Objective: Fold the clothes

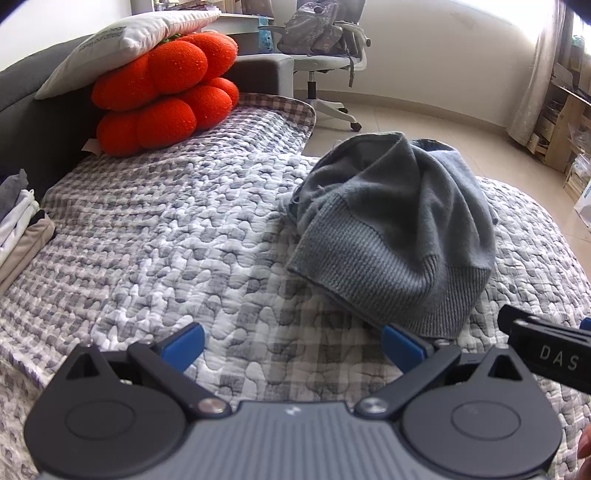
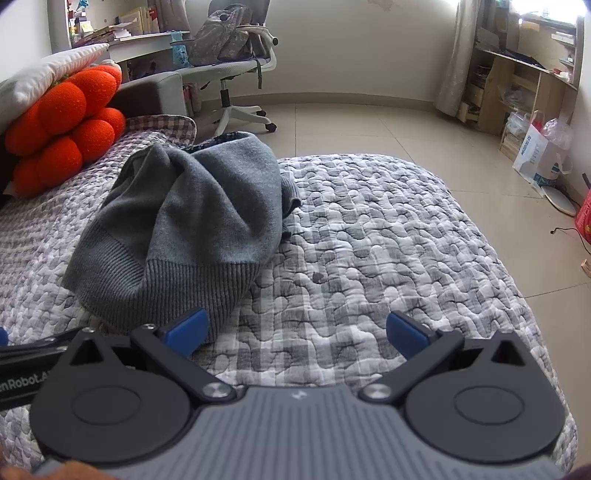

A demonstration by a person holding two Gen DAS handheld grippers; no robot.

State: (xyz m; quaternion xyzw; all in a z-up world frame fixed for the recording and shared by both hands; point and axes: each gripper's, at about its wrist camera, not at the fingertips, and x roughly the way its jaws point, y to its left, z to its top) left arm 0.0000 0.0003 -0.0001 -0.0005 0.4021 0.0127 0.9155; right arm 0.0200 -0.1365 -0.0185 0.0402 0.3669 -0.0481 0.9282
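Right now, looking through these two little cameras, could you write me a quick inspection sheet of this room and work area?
Surface: quilted grey-and-white checked bedspread, puckered, on a bed.
Job's things: one grey knit sweater lying crumpled in a heap, ribbed hem toward the cameras; a stack of folded clothes at the far left edge.
Clutter: orange flower-shaped cushion with a white pillow on top.
Grippers: left tool and right tool both open, empty, hovering just short of the sweater.
Cables: a thin cable on the floor at right.
Surroundings: office chair carrying a backpack, wooden shelves, tiled floor.
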